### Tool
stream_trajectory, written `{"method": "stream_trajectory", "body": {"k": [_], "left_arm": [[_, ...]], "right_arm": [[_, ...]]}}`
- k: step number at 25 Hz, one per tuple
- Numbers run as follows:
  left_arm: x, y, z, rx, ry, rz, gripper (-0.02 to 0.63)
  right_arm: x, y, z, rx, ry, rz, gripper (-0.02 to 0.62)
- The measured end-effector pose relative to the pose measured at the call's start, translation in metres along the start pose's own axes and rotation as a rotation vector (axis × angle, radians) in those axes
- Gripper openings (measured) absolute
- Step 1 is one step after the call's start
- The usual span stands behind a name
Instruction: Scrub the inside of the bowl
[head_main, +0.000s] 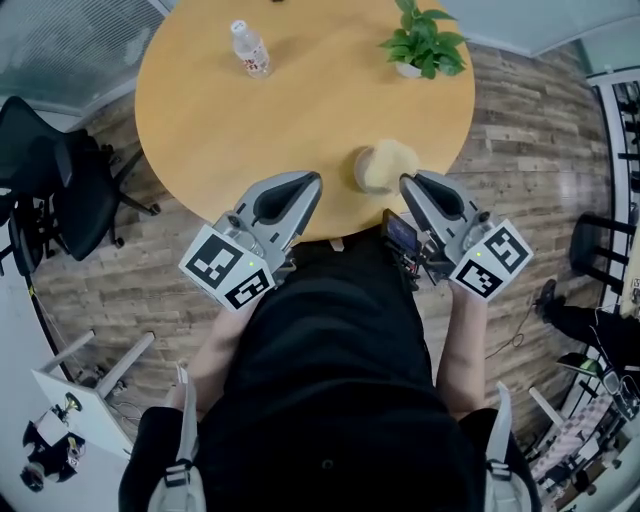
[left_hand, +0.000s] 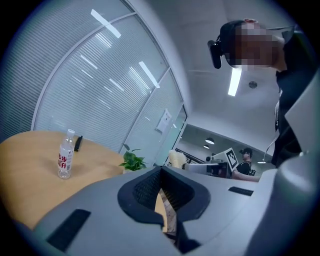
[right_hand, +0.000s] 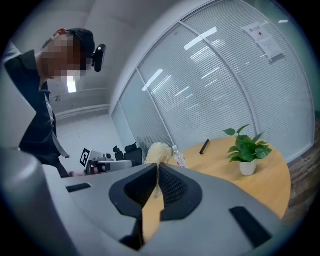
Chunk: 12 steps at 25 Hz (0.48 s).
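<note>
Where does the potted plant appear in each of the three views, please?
Head view: the potted plant is at the top right, near the far edge of the round table.
Left gripper view: the plant is low, left of centre.
Right gripper view: the plant is right of centre.
Shared landmark: the water bottle, left of the plant in every view.
</note>
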<state>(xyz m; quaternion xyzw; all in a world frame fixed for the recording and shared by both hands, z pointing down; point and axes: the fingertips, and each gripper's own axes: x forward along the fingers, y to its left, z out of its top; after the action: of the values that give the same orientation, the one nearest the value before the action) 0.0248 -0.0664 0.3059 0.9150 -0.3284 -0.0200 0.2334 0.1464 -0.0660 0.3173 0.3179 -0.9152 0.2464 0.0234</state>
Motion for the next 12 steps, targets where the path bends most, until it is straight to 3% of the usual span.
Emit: {"method": "stream_trajectory", "body": {"k": [12], "left_arm": [[-0.018, -0.003, -0.005, 0.033, 0.024, -0.044, 0.012]], "right_arm": [[0.008, 0.038, 0.0, -0.101, -0.004, 0.023, 0.025]]}}
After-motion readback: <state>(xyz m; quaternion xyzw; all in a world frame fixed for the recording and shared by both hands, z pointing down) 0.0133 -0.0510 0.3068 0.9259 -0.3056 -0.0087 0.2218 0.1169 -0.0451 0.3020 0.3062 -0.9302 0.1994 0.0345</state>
